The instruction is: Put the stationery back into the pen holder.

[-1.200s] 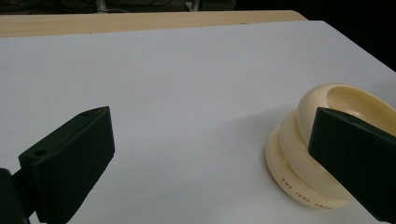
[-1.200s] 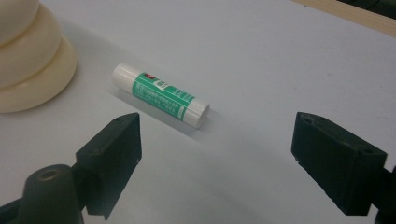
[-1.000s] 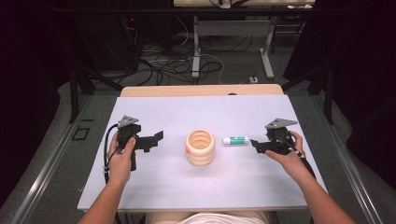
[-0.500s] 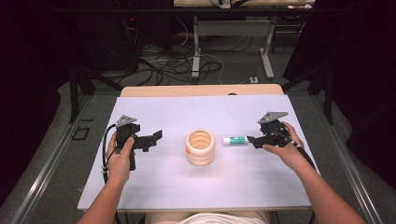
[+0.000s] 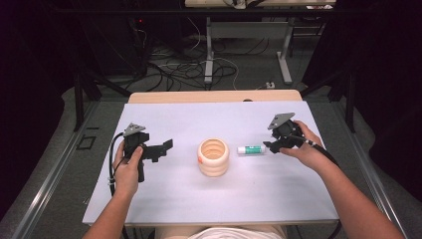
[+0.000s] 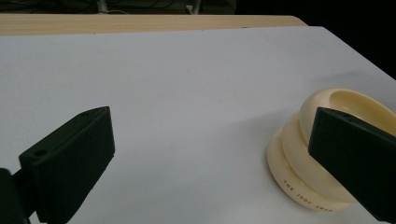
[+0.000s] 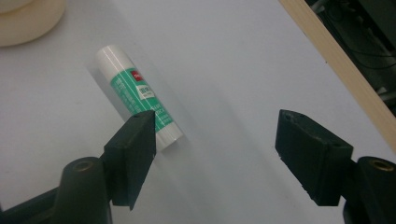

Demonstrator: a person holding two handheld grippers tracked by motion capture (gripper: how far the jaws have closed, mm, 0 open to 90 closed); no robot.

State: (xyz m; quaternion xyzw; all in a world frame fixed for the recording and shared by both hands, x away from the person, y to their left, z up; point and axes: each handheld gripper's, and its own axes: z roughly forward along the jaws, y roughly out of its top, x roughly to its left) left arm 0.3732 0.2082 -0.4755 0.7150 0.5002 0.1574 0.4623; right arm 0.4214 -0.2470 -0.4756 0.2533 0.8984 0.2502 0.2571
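Observation:
A green-and-white glue stick (image 5: 251, 149) lies flat on the white table, just right of a cream ribbed cup (image 5: 213, 157) standing upright at the middle. My right gripper (image 5: 271, 145) hovers at the stick's right end. In the right gripper view the stick (image 7: 137, 95) runs away from behind the left jaw's tip, and the right gripper (image 7: 217, 126) is open; its jaws have just been closing, with bare table between them. My left gripper (image 5: 166, 147) is held left of the cup, open and empty. The left gripper view has the cup (image 6: 299, 158) behind the right jaw of the left gripper (image 6: 212, 126).
The white tabletop (image 5: 199, 204) has a wooden strip (image 5: 214, 96) along its far edge. Beyond it are table legs and cables on the floor. A corner of the cup (image 7: 23, 18) shows at the top left of the right gripper view.
My right gripper has moved left and a little away from the person, up to the glue stick's end. The left gripper, cup and glue stick have stayed where they were.

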